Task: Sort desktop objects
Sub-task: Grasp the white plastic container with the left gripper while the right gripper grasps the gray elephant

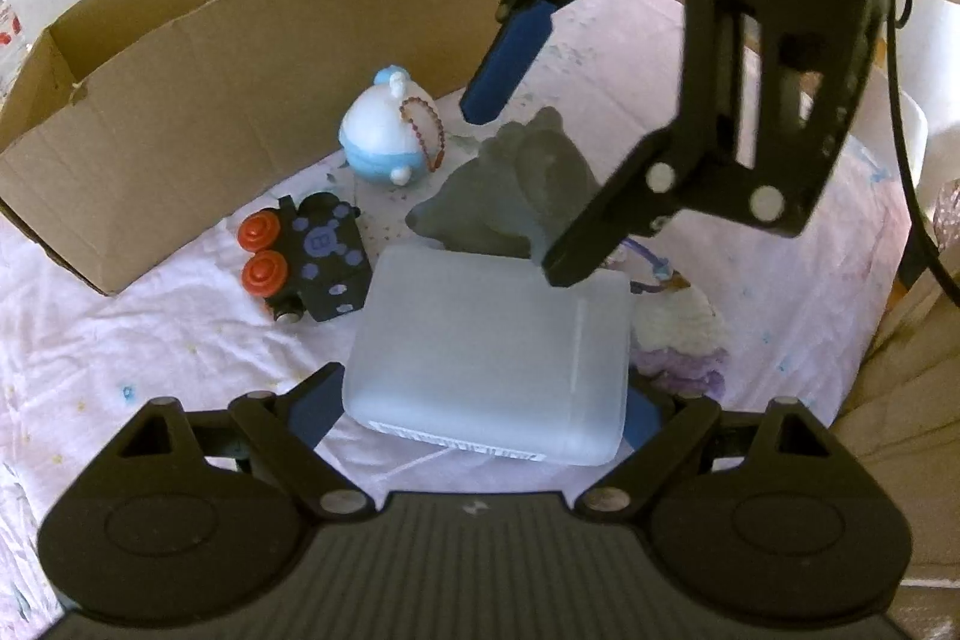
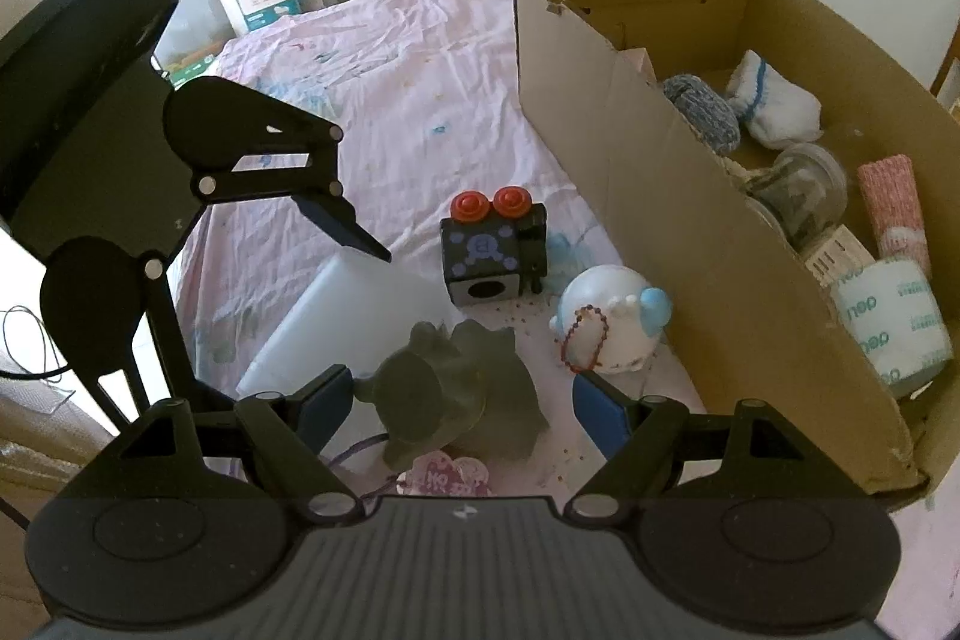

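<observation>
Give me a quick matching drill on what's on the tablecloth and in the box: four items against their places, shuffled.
Items:
1. frosted plastic case
2. grey animal figure
3. round blue-and-white toy
4. rolled socks

Places:
A. inside the cardboard box
B. between the fingers of the left hand-held gripper
C. between the fingers of the right hand-held gripper
D. on the cloth beside the box wall

Pairs: 1-B, 2-C, 3-D, 4-A
</observation>
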Available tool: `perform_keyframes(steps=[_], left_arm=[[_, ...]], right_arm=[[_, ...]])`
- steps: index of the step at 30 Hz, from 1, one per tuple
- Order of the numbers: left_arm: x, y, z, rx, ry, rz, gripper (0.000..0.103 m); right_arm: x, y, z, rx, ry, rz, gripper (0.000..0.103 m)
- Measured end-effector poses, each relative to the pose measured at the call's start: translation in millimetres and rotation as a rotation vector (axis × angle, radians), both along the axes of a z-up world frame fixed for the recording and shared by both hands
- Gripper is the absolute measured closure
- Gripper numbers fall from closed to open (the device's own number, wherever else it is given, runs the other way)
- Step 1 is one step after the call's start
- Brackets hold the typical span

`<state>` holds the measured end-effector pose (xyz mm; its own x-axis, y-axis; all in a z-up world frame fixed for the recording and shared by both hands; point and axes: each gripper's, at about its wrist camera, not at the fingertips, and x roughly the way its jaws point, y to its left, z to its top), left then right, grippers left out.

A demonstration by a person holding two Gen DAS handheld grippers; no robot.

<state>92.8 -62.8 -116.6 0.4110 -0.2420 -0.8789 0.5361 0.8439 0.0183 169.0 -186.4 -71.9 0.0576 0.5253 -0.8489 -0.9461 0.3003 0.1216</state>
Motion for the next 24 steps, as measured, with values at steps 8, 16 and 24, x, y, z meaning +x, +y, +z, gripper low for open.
perform_keyframes(steps=[8,16,24], left_arm=[[5,3,-1,-0.039,0.0,0.015,0.018],[-11,23,6,-0.008,-0.022,0.053,0.018],[-11,38,15,0.004,-0.024,0.138,0.02]], right_arm=[[1,-2,-1,0.0,0.003,0.0,0.02],[-1,-5,0,0.001,-0.01,0.002,0.02],[-2,-4,4,0.012,-0.013,0.013,0.02]])
